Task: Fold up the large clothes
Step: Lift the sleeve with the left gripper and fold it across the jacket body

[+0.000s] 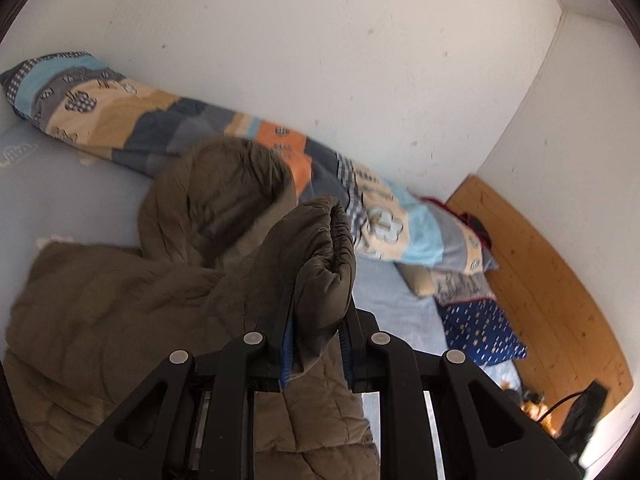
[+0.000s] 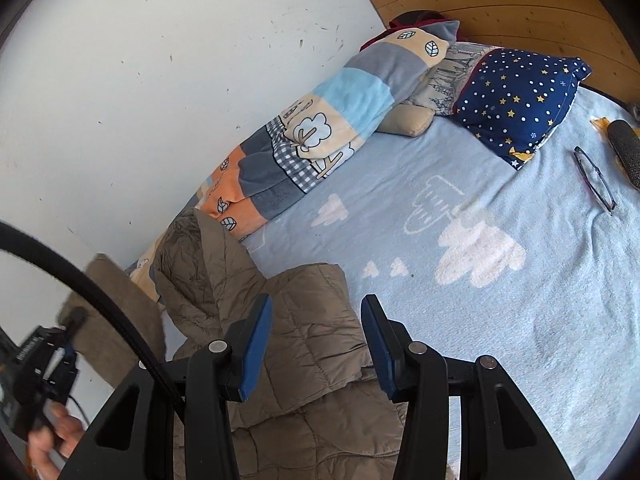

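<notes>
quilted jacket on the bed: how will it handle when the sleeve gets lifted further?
Probably floppy: the jacket already lies in soft folds. Likely light and puffy, judging by its quilting. The cuff bunches between the left gripper fingers, so the sleek shell might slip.

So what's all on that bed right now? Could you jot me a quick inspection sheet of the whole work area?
Surface: bed with a light blue cloud-print blanket.
Job's things: olive quilted jacket spread at the near end; its sleeve cuff is lifted.
Clutter: patchwork duvet rolled along the wall, star-print pillow, glasses, a dark object near the blanket's edge.
Grippers: left gripper shut on the sleeve cuff; right gripper open above the jacket, holding nothing.
Cables: black cable arcing beside the right gripper.
Surroundings: white wall, wooden headboard.
</notes>
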`<state>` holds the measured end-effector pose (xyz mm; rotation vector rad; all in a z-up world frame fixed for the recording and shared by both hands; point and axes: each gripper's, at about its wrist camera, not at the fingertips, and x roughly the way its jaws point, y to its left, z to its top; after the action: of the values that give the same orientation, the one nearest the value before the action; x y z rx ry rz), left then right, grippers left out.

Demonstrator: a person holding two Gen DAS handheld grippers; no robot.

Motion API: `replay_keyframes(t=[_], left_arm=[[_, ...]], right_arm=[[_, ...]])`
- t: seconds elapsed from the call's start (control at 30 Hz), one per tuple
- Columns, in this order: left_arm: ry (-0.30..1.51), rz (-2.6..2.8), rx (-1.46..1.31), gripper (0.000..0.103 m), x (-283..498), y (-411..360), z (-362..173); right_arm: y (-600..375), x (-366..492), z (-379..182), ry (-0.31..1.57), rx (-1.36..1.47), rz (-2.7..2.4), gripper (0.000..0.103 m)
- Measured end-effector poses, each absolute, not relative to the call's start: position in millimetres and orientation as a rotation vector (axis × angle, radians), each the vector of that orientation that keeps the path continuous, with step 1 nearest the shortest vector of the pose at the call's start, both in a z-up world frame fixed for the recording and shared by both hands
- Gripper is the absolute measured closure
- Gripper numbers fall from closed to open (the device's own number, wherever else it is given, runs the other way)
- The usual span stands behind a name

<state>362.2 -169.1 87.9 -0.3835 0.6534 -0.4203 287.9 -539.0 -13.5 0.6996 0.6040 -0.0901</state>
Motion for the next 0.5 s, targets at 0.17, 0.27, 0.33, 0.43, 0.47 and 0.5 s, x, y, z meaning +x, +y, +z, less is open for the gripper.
replay_keyframes(t=[0.17,0.27,0.33,0.43,0.47,0.5], left_arm=[[0.754,-0.405,-0.318,0.086,363.0,-201.7,25.6],[0.809,-0.411,-0.306,0.086,363.2,-212.8,-6.4],[0.829,-0.415,-0.294,0.086,363.0,-218.3,-20.1],[0.857,-0.425,-0.259,0.085,362.2,-226.7,-35.6],[0.874,-0.432,-0.248,0.084,361.5,-229.8,-41.4],[0.887,-0.439,-0.237,0.083,358.3,-235.1,-44.4]], right_arm=[[-542.2,289.1,-16.4,0.612,0.701,-0.085,0.053],[-543.3,289.4,-17.5,0.617,0.704,-0.081,0.053],[-543.4,289.2,-17.4,0.616,0.703,-0.081,0.053],[-543.0,291.2,-18.0,0.619,0.7,-0.079,0.053],[-542.6,292.0,-18.6,0.62,0.699,-0.08,0.053],[-542.0,293.1,-19.4,0.623,0.699,-0.078,0.053]])
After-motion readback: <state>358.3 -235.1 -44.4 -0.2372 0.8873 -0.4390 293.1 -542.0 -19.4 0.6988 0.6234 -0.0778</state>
